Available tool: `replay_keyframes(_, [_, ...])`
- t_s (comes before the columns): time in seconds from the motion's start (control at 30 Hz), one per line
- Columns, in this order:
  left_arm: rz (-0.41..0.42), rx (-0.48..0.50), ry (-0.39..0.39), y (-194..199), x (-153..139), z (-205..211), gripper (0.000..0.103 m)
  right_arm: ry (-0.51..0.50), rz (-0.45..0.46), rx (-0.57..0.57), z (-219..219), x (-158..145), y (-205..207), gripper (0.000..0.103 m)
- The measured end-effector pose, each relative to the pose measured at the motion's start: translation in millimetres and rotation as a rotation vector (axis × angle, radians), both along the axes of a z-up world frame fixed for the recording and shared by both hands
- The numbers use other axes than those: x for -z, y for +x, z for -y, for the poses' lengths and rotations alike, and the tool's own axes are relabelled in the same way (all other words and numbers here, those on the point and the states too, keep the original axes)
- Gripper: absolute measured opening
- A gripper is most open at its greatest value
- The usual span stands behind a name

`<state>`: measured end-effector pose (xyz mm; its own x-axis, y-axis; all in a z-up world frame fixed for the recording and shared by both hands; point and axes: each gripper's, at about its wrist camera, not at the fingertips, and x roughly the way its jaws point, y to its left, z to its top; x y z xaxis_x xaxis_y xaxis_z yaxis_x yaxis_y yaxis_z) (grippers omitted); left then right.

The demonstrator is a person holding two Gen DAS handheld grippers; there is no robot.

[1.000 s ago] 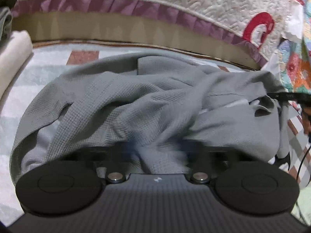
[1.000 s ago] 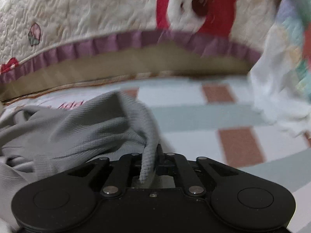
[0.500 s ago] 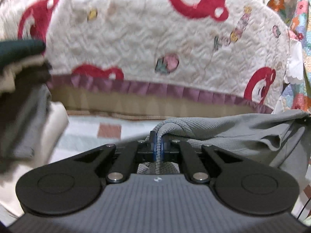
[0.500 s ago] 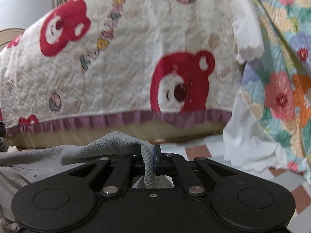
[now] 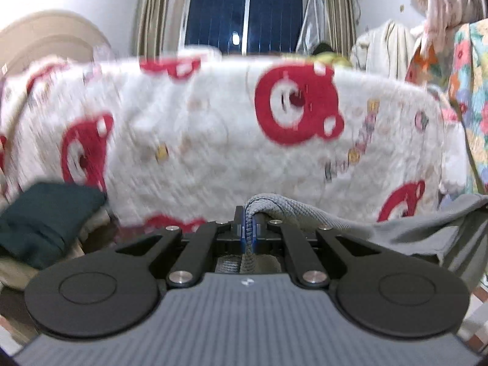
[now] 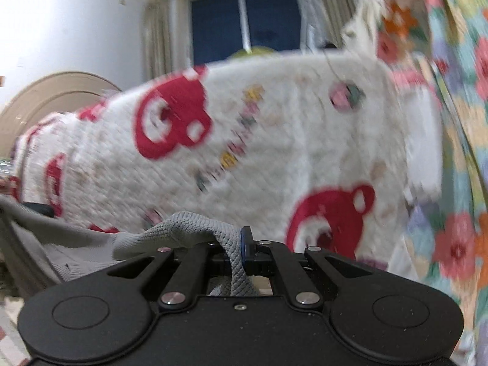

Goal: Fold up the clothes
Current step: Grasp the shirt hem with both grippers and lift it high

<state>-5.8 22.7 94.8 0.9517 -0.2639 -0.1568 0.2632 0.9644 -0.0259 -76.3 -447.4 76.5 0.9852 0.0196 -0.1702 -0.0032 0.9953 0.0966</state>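
A grey waffle-knit garment (image 5: 427, 225) hangs in the air between both grippers. My left gripper (image 5: 249, 225) is shut on a rolled edge of it, and the cloth stretches away to the right. In the right wrist view my right gripper (image 6: 239, 247) is shut on another rolled edge of the grey garment (image 6: 76, 244), which runs off to the left. Both grippers are raised high and point at the quilt behind. The lower part of the garment is hidden below the gripper bodies.
A white quilt with red bear heads (image 5: 244, 128) stands across the back. A stack of folded clothes topped by a dark green piece (image 5: 45, 210) lies at the left. A floral quilt (image 6: 457, 152) hangs at the right. A dark window (image 5: 244, 9) with curtains is behind.
Both grippers have lifted the grey garment off the checked bed surface and risen steadily. The view has climbed from the bed to the quilt's top and the window.
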Motion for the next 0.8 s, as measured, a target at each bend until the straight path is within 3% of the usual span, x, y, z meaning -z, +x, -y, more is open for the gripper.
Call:
replay_keyframes(0.4, [0.332, 0.006, 0.019, -84, -170, -23, 0.003, -0.050, 0.249, -0.146, -6, -152, -88, 0.001])
replay_keyframes(0.53, [0.393, 0.047, 0.010, -108, -222, -25, 0.003, -0.075, 0.299, -0.183, -7, -196, -111, 0.001])
replay_keyframes(0.63, [0.340, 0.055, 0.030, -92, -230, -20, 0.003, -0.103, 0.277, -0.197, -6, -211, -110, 0.001])
replay_keyframes(0.7, [0.264, 0.046, 0.040, -69, -221, -16, 0.003, -0.113, 0.178, -0.214, -1, -206, -90, 0.001])
replay_keyframes(0.8, [0.110, 0.030, 0.079, -18, -173, -6, 0.003, -0.084, 0.029, -0.183, 14, -169, -46, 0.001])
